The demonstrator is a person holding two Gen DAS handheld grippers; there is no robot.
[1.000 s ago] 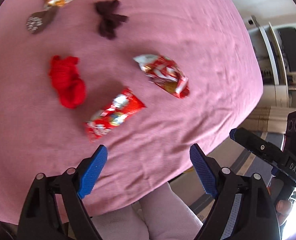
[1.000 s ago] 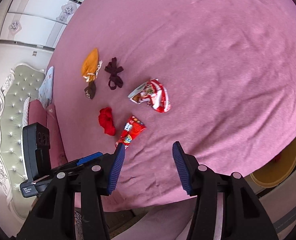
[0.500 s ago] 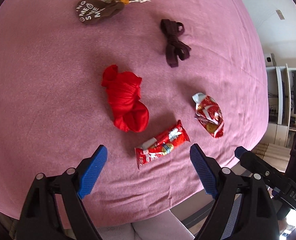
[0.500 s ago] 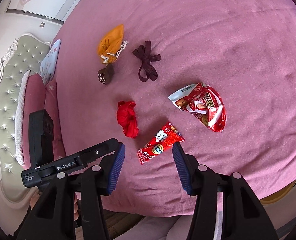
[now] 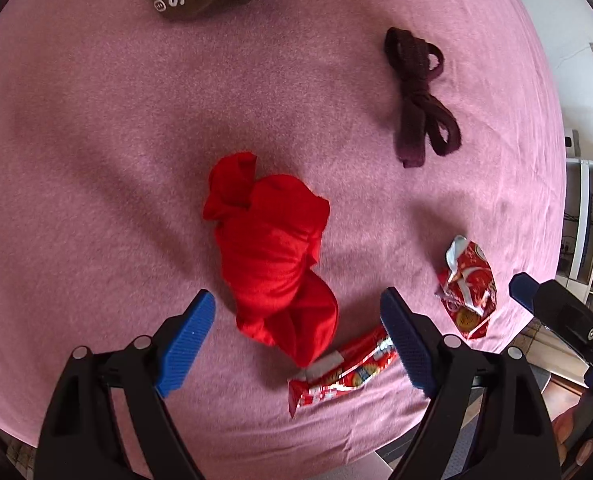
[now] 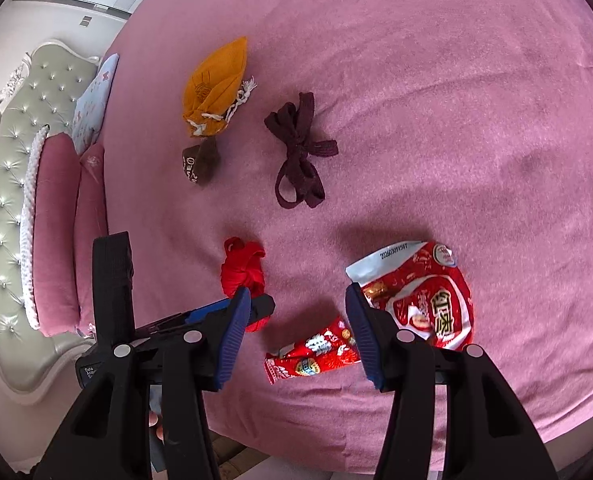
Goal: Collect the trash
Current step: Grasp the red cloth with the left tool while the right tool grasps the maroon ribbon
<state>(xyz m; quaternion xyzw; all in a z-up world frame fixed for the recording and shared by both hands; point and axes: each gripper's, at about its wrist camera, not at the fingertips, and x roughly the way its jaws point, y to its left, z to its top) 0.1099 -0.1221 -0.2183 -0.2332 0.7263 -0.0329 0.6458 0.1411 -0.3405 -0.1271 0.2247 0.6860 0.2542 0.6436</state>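
Two grippers poised over trash on a pink-covered bed.

The left gripper is wide and closing, its jaws astride a crumpled red cloth without pressing it; the right gripper is half open and empty, its jaws straddling the long red snack wrapper; a crumpled red-and-white snack bag lies just right of that wrapper; farther off lie a dark maroon ribbon bow, an orange drawstring pouch and a brown printed pouch; a padded headboard stands at the left.
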